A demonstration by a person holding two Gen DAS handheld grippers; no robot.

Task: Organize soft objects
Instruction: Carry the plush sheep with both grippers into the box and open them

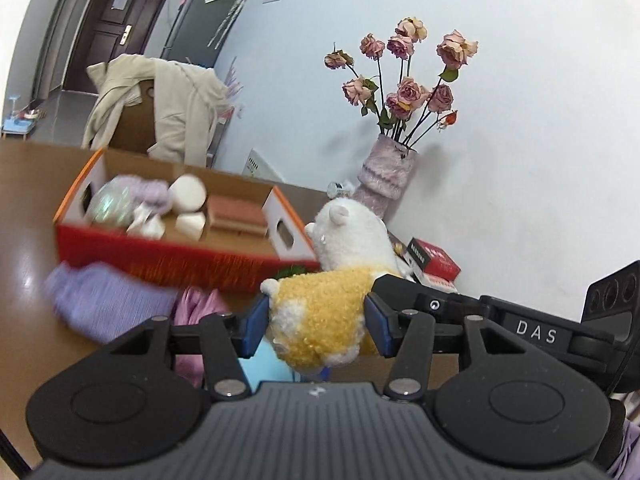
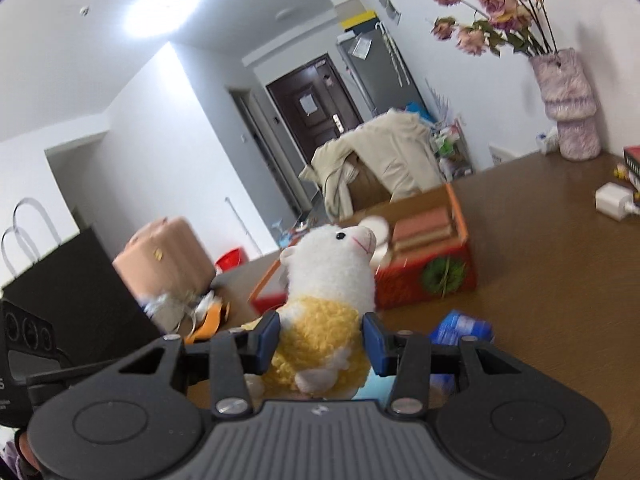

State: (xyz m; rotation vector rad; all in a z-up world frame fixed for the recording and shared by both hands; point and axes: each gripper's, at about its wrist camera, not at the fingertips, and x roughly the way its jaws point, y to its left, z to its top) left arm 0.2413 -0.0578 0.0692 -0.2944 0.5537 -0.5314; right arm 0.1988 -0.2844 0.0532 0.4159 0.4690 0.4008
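Observation:
A plush alpaca (image 1: 324, 308) with a white head and yellow body is held between both grippers above the brown table. My left gripper (image 1: 316, 326) is shut on its yellow body from one side. My right gripper (image 2: 320, 340) is shut on the same body (image 2: 320, 344) from the other side; its white head (image 2: 336, 256) points toward the box. A red-and-orange cardboard box (image 1: 180, 260) lies beyond, also in the right wrist view (image 2: 424, 276), holding a purple soft item, white pieces and a pink folded item. A purple knit item (image 1: 104, 300) and pink cloth (image 1: 196, 308) lie before the box.
A fuzzy pink vase (image 1: 386, 174) of dried roses stands by the wall, with red boxes (image 1: 434, 260) beside it. A chair with a beige coat (image 1: 160, 108) is behind the table. A white charger (image 2: 612, 200), a blue pack (image 2: 460, 330) and a black bag (image 2: 68, 292) are around.

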